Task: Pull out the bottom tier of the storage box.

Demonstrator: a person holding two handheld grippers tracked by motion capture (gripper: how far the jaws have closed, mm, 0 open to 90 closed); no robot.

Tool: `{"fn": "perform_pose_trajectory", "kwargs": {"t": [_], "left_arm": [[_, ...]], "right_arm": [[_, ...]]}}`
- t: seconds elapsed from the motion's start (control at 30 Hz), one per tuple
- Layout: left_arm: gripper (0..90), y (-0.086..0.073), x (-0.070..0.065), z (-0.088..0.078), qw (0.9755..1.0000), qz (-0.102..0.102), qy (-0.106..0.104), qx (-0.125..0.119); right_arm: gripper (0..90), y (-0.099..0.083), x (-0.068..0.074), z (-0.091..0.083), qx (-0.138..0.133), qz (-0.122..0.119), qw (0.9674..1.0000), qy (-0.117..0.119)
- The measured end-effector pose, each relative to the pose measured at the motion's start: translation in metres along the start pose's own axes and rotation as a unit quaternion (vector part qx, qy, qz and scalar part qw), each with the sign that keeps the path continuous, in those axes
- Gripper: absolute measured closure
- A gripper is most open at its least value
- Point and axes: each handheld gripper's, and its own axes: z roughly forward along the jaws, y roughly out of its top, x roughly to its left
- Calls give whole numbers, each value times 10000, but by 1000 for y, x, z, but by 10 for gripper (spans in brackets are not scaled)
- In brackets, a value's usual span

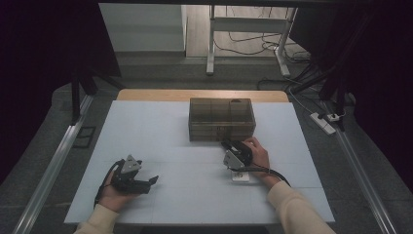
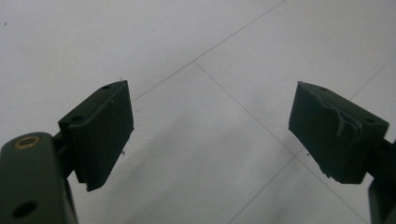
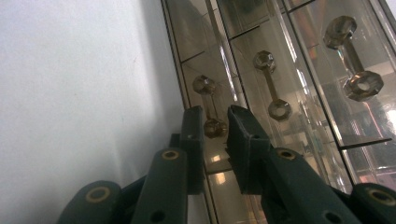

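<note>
A: High view first. Where is the box?

B: The box (image 1: 221,119), smoky and see-through, stands near the far edge of the desk (image 1: 146,131), about midway along it, front toward the person.

A: And the right gripper?

B: The right gripper (image 1: 228,144) is at the box's front, low down, near the middle of the desk. The hand (image 1: 257,155) holds it from behind and its cable trails back toward the sleeve. A small white card (image 1: 240,176) lies on the desk just under the wrist.

A: What do its jaws look like up close?

B: In the right gripper view the box front (image 3: 289,84) shows three drawer handles. The jaws stand nearly together, one on either side of the lower knob of the left-most handle (image 3: 210,109). I cannot tell whether the pads press on it; a narrow gap shows between them.

A: So a grip?

B: Not one I can confirm. The knob sits at the tips, that is all.

A: The left gripper?

B: The left gripper (image 1: 146,183) lies near the front left corner of the desk, well apart from the box, pointing right. In the left gripper view its pads (image 2: 100,133) stand wide apart with nothing between them over the bare desk top (image 2: 201,140).
</note>
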Motion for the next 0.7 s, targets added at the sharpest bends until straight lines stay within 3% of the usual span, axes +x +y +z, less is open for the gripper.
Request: {"fn": "perform_pose_trajectory", "kwargs": {"t": [0.7], "left_arm": [[141,0,1,1,10000,-32,-3,15]], "right_arm": [[767,1,3,2,-36,-162,9998,-99]]}}
